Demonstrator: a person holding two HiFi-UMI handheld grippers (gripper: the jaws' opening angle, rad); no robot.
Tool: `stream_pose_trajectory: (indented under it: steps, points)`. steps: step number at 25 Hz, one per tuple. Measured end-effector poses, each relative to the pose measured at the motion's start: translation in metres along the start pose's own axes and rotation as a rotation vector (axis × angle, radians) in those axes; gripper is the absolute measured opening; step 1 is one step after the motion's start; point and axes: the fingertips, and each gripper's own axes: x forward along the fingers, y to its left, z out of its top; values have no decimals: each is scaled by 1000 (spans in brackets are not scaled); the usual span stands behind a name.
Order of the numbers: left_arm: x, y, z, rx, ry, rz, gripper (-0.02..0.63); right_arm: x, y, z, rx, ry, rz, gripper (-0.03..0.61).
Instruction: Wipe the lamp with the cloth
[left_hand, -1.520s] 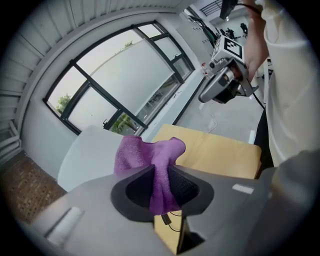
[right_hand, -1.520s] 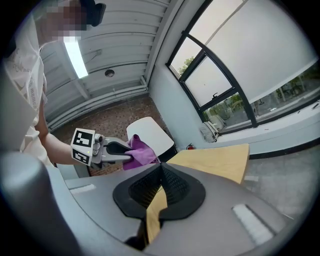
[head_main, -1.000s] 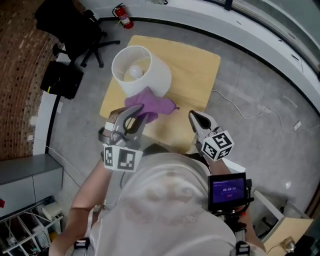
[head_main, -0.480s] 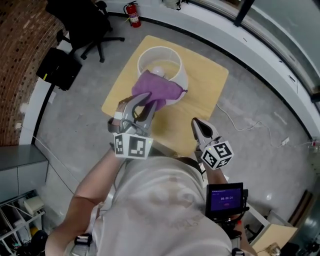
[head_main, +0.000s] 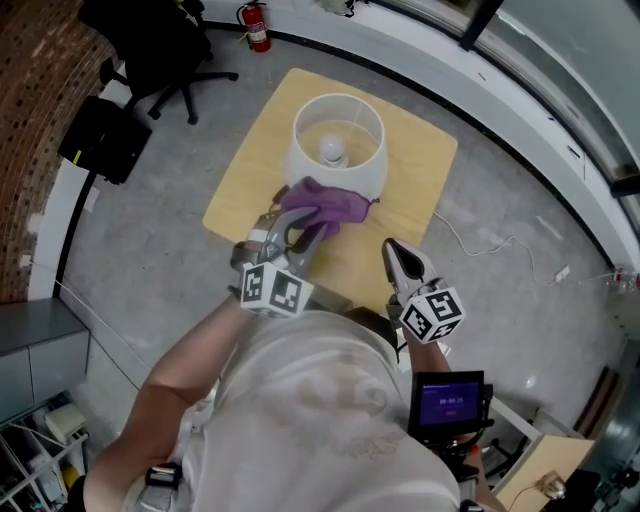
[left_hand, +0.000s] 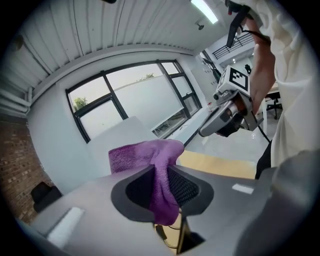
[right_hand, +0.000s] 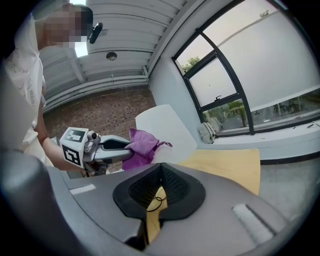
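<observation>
Lamp (head_main: 342, 178) stands upright near the middle of a pale wooden table (head_main: 250, 175), with a plain white round shade. Only the head view looks down into the shade and shows the bulb (head_main: 333, 150).

The purple cloth (head_main: 330, 203) lies against the shade's near side, low down. The left gripper view shows what the head view cannot: the left gripper (head_main: 290, 228) has its jaws clamped on a fold of the fuzzy cloth, which bunches out past the tips.

The right gripper (head_main: 397, 255) hangs beside it over the table's near edge. Its own view shows the jaws together with nothing in them, and it sees the shade from the side.
</observation>
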Motion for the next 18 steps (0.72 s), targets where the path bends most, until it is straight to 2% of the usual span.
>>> stream_pose_trajectory:
  steps: [6,9,12,15,18]
  points:
    - [6,-20,-40,-19,60,-182,78,14,15,0,0,-16,-39,11]
    - [5,-21,-58,-15,86,-223,78,17,19,0,0,-25,-63,11]
    - [0,-12,-74,-13,106,-214,78,21,23,1,-1,-35,-80,11]
    - [-11,14,-83,-43,105,-149,78,27,29,1,-2,-40,-92,11]
    - [-33,52,-69,-98,25,-68,78,33,34,3,-5,-47,-104,12]
